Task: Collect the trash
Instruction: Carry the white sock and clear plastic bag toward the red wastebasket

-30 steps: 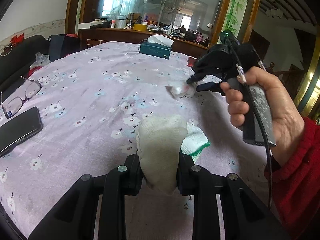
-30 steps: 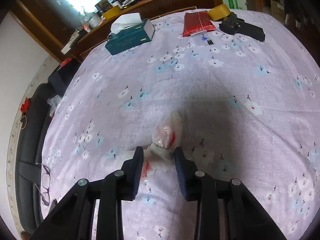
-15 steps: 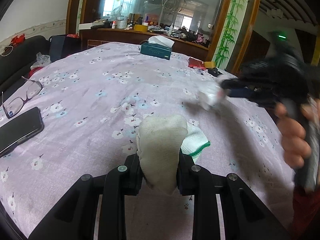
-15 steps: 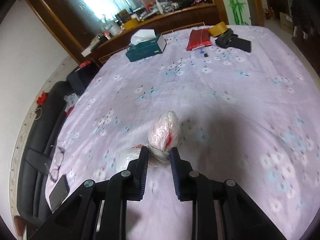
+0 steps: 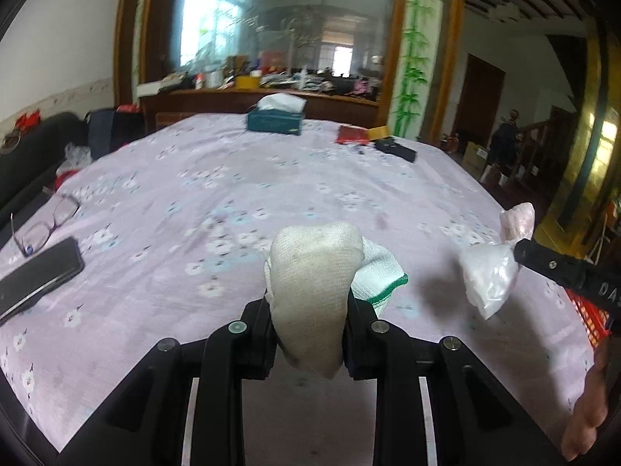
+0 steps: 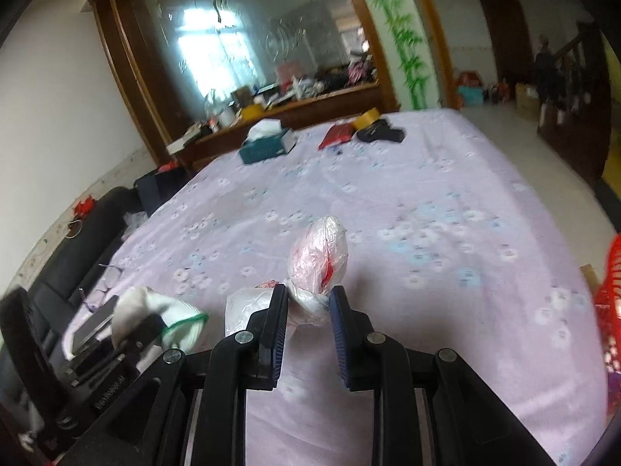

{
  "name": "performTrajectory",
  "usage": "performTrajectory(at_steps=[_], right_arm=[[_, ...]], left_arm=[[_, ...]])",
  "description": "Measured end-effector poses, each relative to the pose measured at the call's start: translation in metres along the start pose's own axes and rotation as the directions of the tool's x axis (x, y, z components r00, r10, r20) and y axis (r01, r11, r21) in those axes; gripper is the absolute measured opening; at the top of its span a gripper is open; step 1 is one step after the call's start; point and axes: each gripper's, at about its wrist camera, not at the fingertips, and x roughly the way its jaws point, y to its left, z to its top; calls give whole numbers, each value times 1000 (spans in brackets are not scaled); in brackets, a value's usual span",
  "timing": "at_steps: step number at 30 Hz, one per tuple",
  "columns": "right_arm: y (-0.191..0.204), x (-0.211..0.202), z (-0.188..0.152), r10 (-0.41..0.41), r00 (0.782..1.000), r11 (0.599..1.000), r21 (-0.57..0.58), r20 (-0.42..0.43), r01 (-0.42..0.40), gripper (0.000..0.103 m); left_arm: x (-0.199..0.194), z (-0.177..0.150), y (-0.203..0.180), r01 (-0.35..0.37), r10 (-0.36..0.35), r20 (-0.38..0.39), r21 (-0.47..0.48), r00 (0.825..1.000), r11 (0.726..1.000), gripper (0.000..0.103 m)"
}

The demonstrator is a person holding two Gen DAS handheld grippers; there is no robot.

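My left gripper (image 5: 310,312) is shut on a white cloth glove with a green cuff (image 5: 314,279), held above the purple flowered tablecloth (image 5: 233,178). My right gripper (image 6: 308,308) is shut on a crumpled clear plastic bag with red inside (image 6: 318,256), lifted off the table. In the left wrist view that bag (image 5: 491,272) hangs at the right by the table's edge. In the right wrist view the glove (image 6: 155,310) shows at lower left. A red plastic basket (image 6: 609,283) sits past the table's right edge.
A teal tissue box (image 5: 275,120), a red packet (image 5: 351,134), a yellow tape roll (image 5: 378,131) and a black case (image 5: 396,149) lie at the far end. Glasses (image 5: 46,221) and a black phone (image 5: 39,275) lie at the left. A black sofa (image 6: 77,225) stands beside the table.
My right gripper lifted the plastic bag off the table and carried it right and toward me, to the table's right edge. My left gripper kept hold of the glove and barely moved.
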Motion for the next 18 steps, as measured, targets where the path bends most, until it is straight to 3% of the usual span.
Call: performTrajectory(at_steps=[8, 18], right_arm=[[-21, -12, -14, -6, 1000, 1000, 12, 26, 6, 24], [-32, -5, -24, 31, 1000, 999, 44, 1, -31, 24]], left_arm=[[-4, -4, -32, -17, 16, 29, 68, 999, 998, 25], [2, -9, -32, -53, 52, 10, 79, 999, 995, 25]])
